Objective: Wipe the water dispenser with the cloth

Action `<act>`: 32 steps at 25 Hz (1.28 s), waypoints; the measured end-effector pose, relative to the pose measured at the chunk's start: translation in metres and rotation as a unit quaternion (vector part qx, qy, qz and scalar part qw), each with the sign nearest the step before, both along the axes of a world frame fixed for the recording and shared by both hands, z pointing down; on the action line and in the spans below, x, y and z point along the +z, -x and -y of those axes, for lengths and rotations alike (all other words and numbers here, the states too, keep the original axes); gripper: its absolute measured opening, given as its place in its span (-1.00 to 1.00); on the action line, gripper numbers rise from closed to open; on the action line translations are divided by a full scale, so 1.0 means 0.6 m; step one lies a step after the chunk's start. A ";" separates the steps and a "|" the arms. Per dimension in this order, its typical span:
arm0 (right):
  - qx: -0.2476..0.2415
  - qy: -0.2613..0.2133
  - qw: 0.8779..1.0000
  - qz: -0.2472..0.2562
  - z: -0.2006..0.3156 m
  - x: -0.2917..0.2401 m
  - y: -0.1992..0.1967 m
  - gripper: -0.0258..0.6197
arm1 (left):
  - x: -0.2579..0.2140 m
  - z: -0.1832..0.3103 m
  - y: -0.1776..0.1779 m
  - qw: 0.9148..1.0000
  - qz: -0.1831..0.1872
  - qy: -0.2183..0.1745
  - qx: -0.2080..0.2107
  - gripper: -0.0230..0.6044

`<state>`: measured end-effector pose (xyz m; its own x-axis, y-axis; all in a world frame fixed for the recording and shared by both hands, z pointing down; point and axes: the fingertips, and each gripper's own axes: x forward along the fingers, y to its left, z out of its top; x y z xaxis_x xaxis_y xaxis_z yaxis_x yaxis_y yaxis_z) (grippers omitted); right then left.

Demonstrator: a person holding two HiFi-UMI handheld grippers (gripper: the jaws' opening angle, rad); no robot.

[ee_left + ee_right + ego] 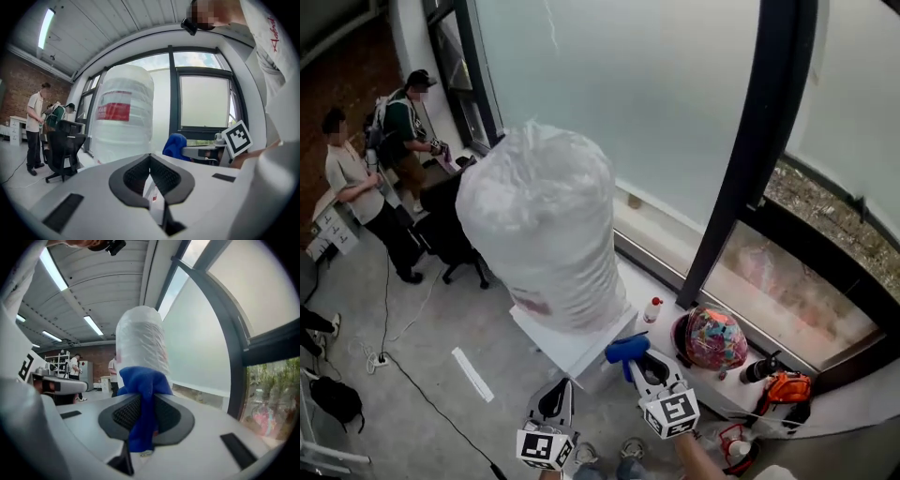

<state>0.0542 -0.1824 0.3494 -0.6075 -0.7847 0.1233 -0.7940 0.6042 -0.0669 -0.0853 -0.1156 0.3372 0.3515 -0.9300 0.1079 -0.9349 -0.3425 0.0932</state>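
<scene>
The water dispenser (574, 344) is a white cabinet carrying a big bottle (544, 234) wrapped in clear plastic. A blue cloth (626, 348) is bunched in my right gripper (632, 362), which is shut on it just right of the dispenser's top corner. In the right gripper view the cloth (142, 380) hangs between the pads with the bottle (140, 338) right behind it. My left gripper (557, 386) is shut and holds nothing, below the dispenser's front edge. In the left gripper view the bottle (124, 112) stands ahead and the cloth (176, 144) is to its right.
A window sill (637, 286) behind the dispenser carries a small spray bottle (652, 309), a colourful helmet (712, 337), a black bottle (759, 368) and an orange bag (787, 386). A black office chair (450, 230) and two people (356, 187) are at the far left. A cable (412, 375) runs across the floor.
</scene>
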 end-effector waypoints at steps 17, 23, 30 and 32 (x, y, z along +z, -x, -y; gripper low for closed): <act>-0.015 -0.016 1.000 0.018 -0.147 -0.137 -0.003 -0.65 | -0.139 -0.091 -0.067 0.999 0.010 -0.030 0.035 -0.89; -0.003 0.008 1.000 0.008 -0.239 -0.133 -0.045 -0.65 | -0.132 -0.157 -0.089 0.999 0.005 -0.021 0.035 -0.89; 0.022 0.027 0.999 -0.029 -0.253 -0.096 -0.067 -0.65 | -0.125 -0.144 -0.096 0.998 0.007 -0.022 0.052 -0.89; 0.020 0.021 0.999 -0.031 -0.249 -0.103 -0.059 -0.65 | -0.130 -0.139 -0.093 0.998 0.004 -0.024 0.051 -0.89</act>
<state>0.0897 -0.0331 0.2877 -0.5656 -0.8019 0.1925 -0.8211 0.5693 -0.0411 -0.0295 -0.0320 0.2592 0.4441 -0.8935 0.0668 -0.8955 -0.4402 0.0660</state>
